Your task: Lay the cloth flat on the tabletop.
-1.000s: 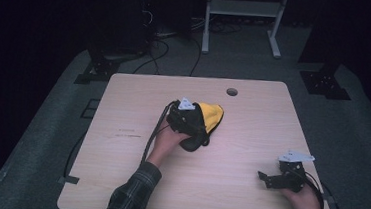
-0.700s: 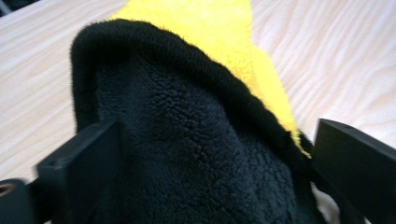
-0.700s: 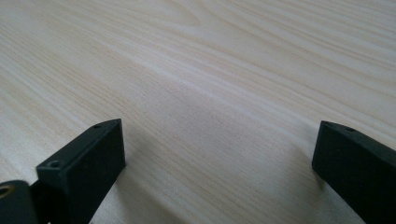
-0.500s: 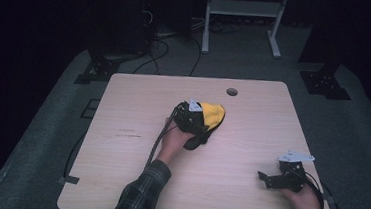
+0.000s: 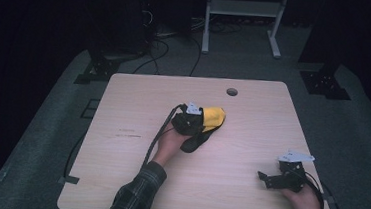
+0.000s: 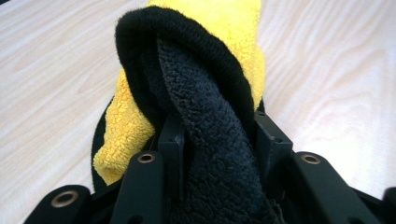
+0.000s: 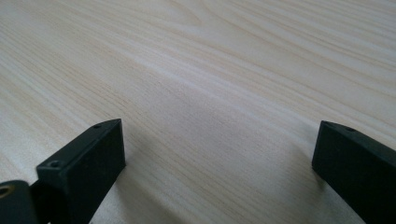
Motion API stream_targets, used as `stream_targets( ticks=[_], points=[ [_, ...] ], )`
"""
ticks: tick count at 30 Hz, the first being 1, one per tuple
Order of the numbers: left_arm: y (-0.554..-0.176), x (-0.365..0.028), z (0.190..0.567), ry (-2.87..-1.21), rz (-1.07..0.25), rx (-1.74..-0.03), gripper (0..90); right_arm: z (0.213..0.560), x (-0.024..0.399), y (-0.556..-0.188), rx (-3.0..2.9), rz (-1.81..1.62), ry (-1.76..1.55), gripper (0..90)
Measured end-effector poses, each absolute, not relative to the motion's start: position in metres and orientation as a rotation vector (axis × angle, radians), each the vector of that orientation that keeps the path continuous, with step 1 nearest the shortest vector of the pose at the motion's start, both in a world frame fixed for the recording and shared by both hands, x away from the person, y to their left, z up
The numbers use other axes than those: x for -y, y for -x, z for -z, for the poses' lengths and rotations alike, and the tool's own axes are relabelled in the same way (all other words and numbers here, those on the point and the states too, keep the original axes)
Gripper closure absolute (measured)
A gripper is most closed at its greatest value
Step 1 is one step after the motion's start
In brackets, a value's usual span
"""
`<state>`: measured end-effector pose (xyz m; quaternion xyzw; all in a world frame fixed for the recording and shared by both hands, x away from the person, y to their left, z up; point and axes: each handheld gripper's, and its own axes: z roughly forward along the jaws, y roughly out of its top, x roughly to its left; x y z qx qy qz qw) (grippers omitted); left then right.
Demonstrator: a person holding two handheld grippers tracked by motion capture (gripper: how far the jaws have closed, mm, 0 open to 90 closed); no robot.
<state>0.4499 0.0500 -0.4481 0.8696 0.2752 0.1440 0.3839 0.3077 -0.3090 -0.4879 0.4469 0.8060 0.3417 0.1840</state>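
A fleece cloth (image 5: 213,117), yellow on one side and black on the other, lies bunched at the middle of the wooden table (image 5: 133,100). My left gripper (image 5: 192,122) sits on its near-left part. In the left gripper view a thick black fold of the cloth (image 6: 205,98) fills the gap of my left gripper (image 6: 217,137), and both fingers (image 6: 171,140) press against it; the jaws have just been closing on this fold. My right gripper (image 5: 269,180) rests near the table's front right corner. It is open (image 7: 219,149) over bare wood with nothing between its jaws.
A round cable hole (image 5: 231,91) lies in the table's far right part. The left gripper's cable (image 5: 154,141) trails back along the forearm toward the front left. A white metal stand (image 5: 243,9) is on the floor beyond the table.
My left gripper has edged right onto the cloth and its jaws have closed on the black fold, bunching the cloth. The right hand has not moved.
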Motion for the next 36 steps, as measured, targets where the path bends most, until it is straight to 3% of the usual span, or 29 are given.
stream_targets(
  ticks=[12,28,32,36],
  points=[
    [-0.405,-0.08,0.437,-2.166,-0.241,-0.671,61.7,0.488,0.309,-0.308,-2.273,-0.963,-1.26,1.6],
    [-0.336,-0.11,0.443,-2.206,-0.056,-0.484,60.4,0.488,0.309,-0.307,-2.273,-0.963,-1.263,1.6],
    [-0.328,-0.111,0.443,-2.208,-0.047,-0.454,58.7,0.487,0.309,-0.307,-2.278,-0.959,-1.264,5.7],
    [-0.327,-0.113,0.439,-2.175,-0.037,-0.455,49.6,0.478,0.305,-0.306,-2.29,-0.965,-1.253,9.8]
  ],
)
